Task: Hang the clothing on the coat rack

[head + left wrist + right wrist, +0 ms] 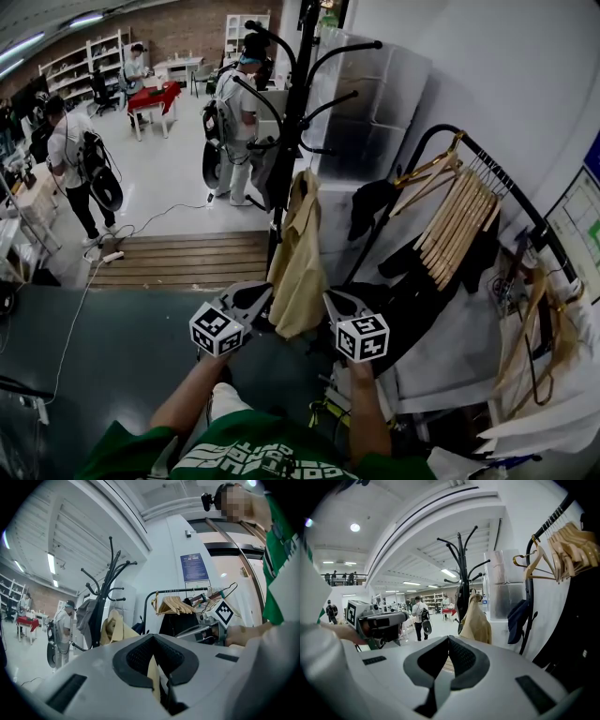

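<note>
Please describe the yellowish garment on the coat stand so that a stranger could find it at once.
Find the tall black coat rack with curved hooks, left of the wooden hangers. A long garment hangs from one of its hooks. It alone is pale tan; the clothes near it are dark.

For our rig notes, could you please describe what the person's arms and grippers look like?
The left gripper and right gripper each have a pale grey shell with black textured pads, and each carries a cube of black-and-white square markers. The person wears a green short-sleeved T-shirt with white print; the forearms are bare.
</note>
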`<state>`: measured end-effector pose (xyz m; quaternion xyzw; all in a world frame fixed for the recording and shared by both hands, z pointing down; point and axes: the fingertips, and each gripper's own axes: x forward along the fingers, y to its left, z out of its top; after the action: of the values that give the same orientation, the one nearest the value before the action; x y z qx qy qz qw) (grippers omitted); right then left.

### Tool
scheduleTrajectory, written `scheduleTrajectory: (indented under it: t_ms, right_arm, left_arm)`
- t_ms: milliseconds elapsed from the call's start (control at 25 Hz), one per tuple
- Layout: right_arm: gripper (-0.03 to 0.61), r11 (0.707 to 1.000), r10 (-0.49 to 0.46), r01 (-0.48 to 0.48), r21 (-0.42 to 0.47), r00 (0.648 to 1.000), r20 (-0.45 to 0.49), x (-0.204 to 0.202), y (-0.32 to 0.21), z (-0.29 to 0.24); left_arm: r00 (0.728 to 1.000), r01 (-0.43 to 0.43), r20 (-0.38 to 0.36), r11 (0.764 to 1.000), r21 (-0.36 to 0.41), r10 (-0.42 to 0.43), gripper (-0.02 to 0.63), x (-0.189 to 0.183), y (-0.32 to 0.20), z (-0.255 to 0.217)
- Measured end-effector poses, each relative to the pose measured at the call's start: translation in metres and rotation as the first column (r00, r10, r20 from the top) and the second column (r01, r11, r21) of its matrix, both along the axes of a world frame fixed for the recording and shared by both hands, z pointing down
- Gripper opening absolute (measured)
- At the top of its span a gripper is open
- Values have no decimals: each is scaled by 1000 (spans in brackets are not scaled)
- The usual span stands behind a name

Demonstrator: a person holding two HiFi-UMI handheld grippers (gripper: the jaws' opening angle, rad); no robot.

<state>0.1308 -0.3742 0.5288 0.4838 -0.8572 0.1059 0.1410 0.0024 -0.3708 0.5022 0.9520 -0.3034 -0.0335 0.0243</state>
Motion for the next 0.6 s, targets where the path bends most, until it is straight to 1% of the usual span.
scheduleTrajectory:
  t_ms: [600]
  right_arm:
    - [9, 1000, 6, -6, -9, 1000, -2, -3, -2, 5]
  left_arm:
    - [1000, 9, -1, 1000, -9, -9, 3, -12, -1, 1]
